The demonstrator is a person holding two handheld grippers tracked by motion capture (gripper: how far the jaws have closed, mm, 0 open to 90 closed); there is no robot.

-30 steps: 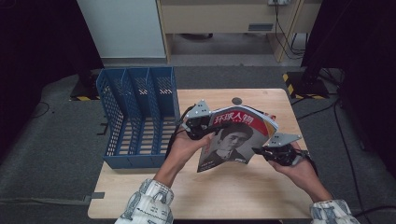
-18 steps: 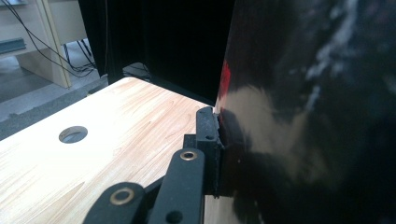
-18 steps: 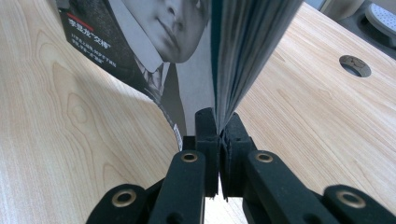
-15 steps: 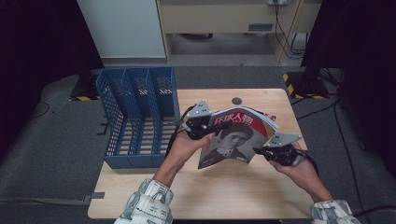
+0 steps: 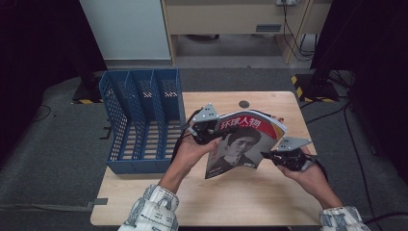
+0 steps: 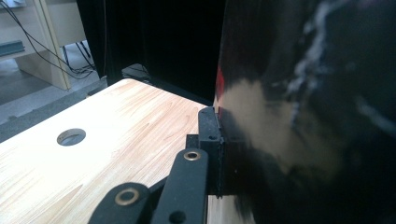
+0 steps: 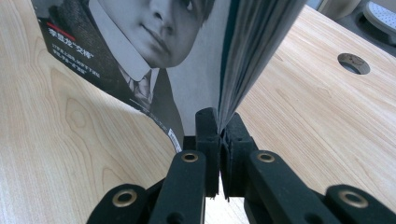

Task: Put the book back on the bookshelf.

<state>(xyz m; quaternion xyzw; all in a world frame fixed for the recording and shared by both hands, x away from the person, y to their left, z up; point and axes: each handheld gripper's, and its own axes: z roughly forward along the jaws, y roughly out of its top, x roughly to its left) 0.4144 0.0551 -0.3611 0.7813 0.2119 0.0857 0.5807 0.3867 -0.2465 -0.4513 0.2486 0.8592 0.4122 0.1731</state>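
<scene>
Gripper jaws on the right gripper (image 5: 269,155), low and right of centre in the high view, are clamped on the lower right edge of the magazine (image 5: 240,143). Left gripper (image 5: 208,136), at centre frame, pinches the magazine's left edge. Between them the magazine is held tilted above the desk (image 5: 269,202), cover up. Farther back, in the left half of the frame, a blue file rack (image 5: 139,120) lies on the desk's left edge.
</scene>
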